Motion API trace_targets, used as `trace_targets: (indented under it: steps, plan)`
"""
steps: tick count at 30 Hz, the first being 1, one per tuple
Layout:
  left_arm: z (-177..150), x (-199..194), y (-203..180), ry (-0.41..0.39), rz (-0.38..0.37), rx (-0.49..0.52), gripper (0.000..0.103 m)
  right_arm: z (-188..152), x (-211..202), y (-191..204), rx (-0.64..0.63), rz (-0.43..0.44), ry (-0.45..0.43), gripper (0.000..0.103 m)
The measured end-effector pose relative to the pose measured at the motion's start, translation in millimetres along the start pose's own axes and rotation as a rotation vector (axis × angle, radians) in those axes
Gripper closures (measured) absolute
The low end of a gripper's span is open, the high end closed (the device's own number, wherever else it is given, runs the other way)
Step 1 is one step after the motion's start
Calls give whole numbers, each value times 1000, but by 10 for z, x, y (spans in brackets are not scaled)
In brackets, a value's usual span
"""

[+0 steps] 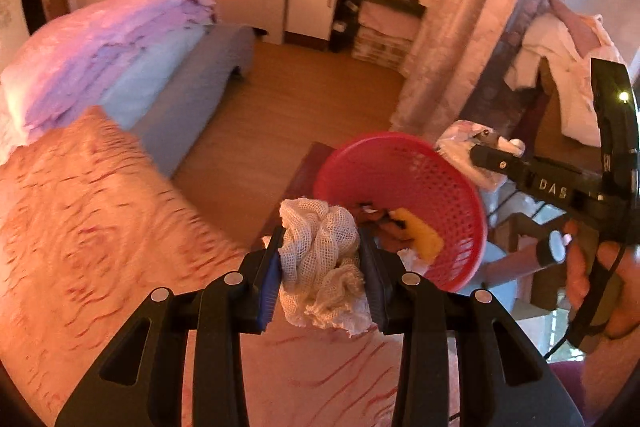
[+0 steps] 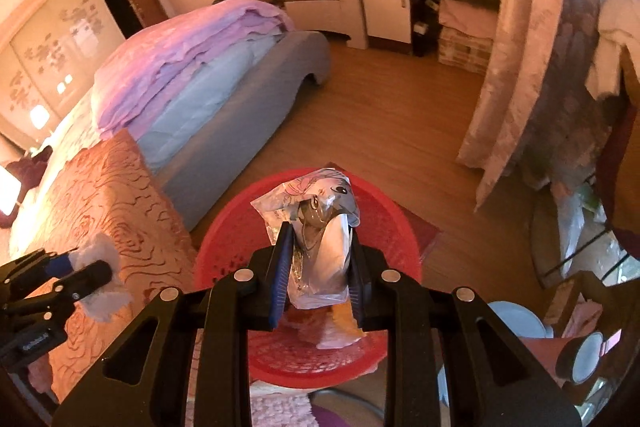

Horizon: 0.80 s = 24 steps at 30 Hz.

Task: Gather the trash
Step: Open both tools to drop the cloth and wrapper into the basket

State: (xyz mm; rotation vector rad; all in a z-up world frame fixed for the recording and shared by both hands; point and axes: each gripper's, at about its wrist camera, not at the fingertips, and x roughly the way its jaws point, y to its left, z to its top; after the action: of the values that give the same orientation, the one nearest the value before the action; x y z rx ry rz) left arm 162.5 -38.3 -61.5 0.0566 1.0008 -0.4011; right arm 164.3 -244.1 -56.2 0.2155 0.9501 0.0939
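My left gripper [image 1: 322,259] is shut on a crumpled cream mesh cloth [image 1: 320,263], held over the bed's edge just left of a red mesh trash basket [image 1: 440,195]. The basket holds a yellow piece [image 1: 420,233] and other scraps. My right gripper [image 2: 318,267] is shut on a crinkled printed plastic wrapper [image 2: 316,227] directly above the red basket [image 2: 224,227]. The right gripper also shows at the right of the left wrist view [image 1: 486,145], with the wrapper [image 1: 460,135] beyond the basket. The left gripper with its cloth [image 2: 100,267] shows at the lower left of the right wrist view.
An orange patterned bedspread [image 1: 92,219] fills the left. A folded purple and blue quilt [image 2: 180,75] lies on the bed. A wood floor [image 2: 380,131], a pink curtain [image 2: 516,67] and a cluttered stand [image 2: 576,227] are to the right.
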Motion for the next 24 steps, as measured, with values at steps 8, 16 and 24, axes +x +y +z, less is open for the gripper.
trace_targets:
  steps: [8, 16, 24]
  plan:
    - [133, 512, -302, 83, -62, 38, 68, -36, 86, -162, 32, -5, 23, 78]
    - [215, 711, -336, 108, -78, 28, 51, -72, 178, -275, 64, -17, 50, 78]
    - [235, 587, -149, 80, -61, -44, 31, -82, 314, -235, 56, 6, 80, 77]
